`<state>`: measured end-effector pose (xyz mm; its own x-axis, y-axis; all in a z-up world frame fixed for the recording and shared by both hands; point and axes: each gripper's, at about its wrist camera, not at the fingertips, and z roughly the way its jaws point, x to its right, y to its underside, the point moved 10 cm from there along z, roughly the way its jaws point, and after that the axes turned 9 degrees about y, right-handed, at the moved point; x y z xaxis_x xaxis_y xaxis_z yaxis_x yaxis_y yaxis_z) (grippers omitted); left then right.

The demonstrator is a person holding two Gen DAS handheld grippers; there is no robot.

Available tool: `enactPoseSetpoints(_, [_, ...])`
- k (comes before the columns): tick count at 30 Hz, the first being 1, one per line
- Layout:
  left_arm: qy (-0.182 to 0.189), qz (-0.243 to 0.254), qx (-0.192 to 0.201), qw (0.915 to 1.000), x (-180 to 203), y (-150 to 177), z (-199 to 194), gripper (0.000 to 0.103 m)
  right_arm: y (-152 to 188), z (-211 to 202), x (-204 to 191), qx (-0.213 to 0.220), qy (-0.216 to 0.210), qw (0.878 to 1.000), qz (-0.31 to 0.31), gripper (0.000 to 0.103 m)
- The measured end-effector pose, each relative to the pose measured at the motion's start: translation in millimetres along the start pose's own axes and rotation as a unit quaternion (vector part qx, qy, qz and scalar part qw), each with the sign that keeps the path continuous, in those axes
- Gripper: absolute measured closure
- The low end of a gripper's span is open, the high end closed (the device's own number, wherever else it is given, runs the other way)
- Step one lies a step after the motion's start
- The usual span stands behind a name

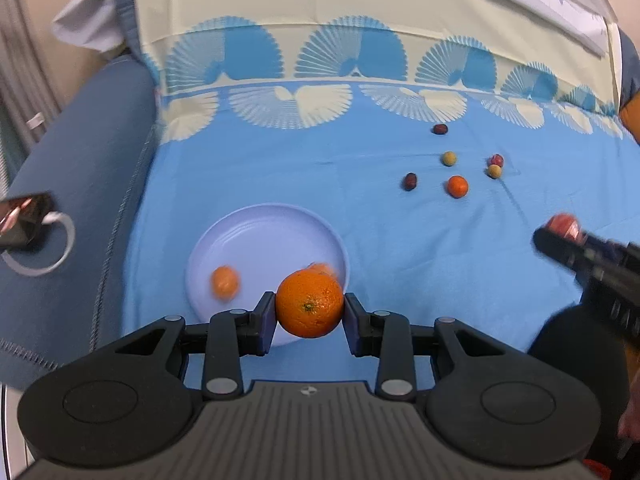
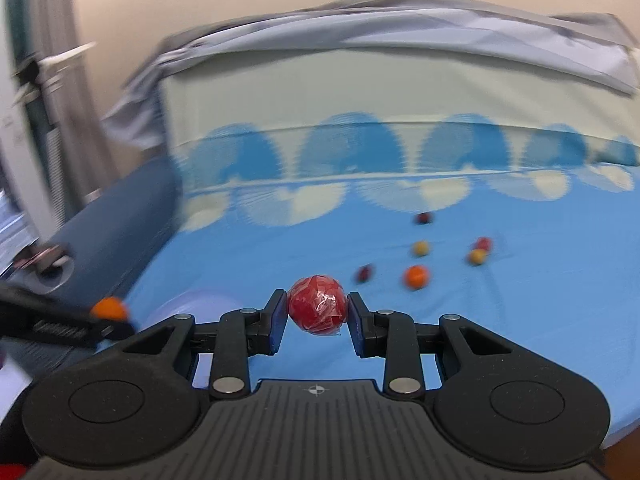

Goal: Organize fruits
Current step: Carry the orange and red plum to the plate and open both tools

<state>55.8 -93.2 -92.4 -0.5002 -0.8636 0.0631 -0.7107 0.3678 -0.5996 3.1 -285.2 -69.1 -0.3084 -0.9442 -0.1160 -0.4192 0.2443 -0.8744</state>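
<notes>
Held orange: an orange (image 1: 310, 304) sits pinched between the blue pads of the left gripper (image 1: 309, 316), stem end facing the camera, lifted above the near rim of the plate.
Held red fruit: a round red fruit in crinkled clear wrap (image 2: 317, 305) is clamped between the pads of the right gripper (image 2: 317, 314), up off the cloth.
Left gripper pose: tilted steeply down toward the bed; both pads press on the orange's sides, jaws closed on it. From the right wrist view it shows as a blurred dark bar at the left edge with the orange at its tip.
Right gripper pose: pointing more shallowly, toward the backrest; jaws closed on the wrapped fruit. From the left wrist view it enters at the right edge, dark and blurred, the red fruit at its tip.
Plate: a pale lilac round plate (image 1: 240, 228) lies on the blue sheet (image 1: 400, 260), below the left gripper. A small orange (image 1: 225, 282) lies in it at the left; another orange fruit (image 1: 320, 267) shows partly behind the held one.
Loose fruit: well right of the plate, a cluster on the sheet: a small tangerine (image 1: 457, 186), two dark red fruits (image 1: 410, 181) (image 1: 440, 129), two yellowish ones (image 1: 449, 158) (image 1: 495, 171), and a red one (image 1: 497, 159) touching the latter.
Surround: cream backrest with blue fan print (image 1: 340, 12); dark blue armrest (image 1: 80, 168) at left.
</notes>
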Motion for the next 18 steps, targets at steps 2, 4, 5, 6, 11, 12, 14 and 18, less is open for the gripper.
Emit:
enactPoseSetpoints(2, [-0.003,-0.01,0.007,0.9999,-11,10,-13,0.064,7,-12,-22,-0.004,-0.014,1.0,-0.016,0.069])
enactPoseSetpoints(4, [-0.009,-0.017,0.013,0.9997,-21,21,-24,0.064,13,-22,-42,-0.007,-0.027,0.999,-0.033,0.069])
enactPoseSetpoints(5, [-0.014,-0.019,0.014,0.9996,-27,26,-30,0.064,16,-27,-52,-0.008,-0.032,0.998,-0.045,0.069])
enactPoseSetpoints(6, [-0.017,-0.021,0.013,0.9995,-31,29,-33,0.064,18,-30,-60,-0.007,-0.037,0.998,-0.056,0.069])
enactPoseSetpoints(11, [-0.022,-0.052,0.019,0.9982,-55,46,-51,0.064,20,-49,-96,0.005,-0.054,0.993,-0.103,0.069])
enactPoseSetpoints(12, [-0.023,-0.058,0.021,0.9978,-59,49,-55,0.064,20,-52,-101,0.006,-0.055,0.993,-0.108,0.069])
enactPoseSetpoints(14, [-0.024,-0.066,0.024,0.9973,-65,53,-59,0.064,21,-56,-108,0.006,-0.057,0.992,-0.116,0.069])
enactPoseSetpoints(18, [-0.022,-0.072,0.027,0.9968,-72,59,-65,0.064,21,-59,-119,0.006,-0.057,0.99,-0.131,0.069])
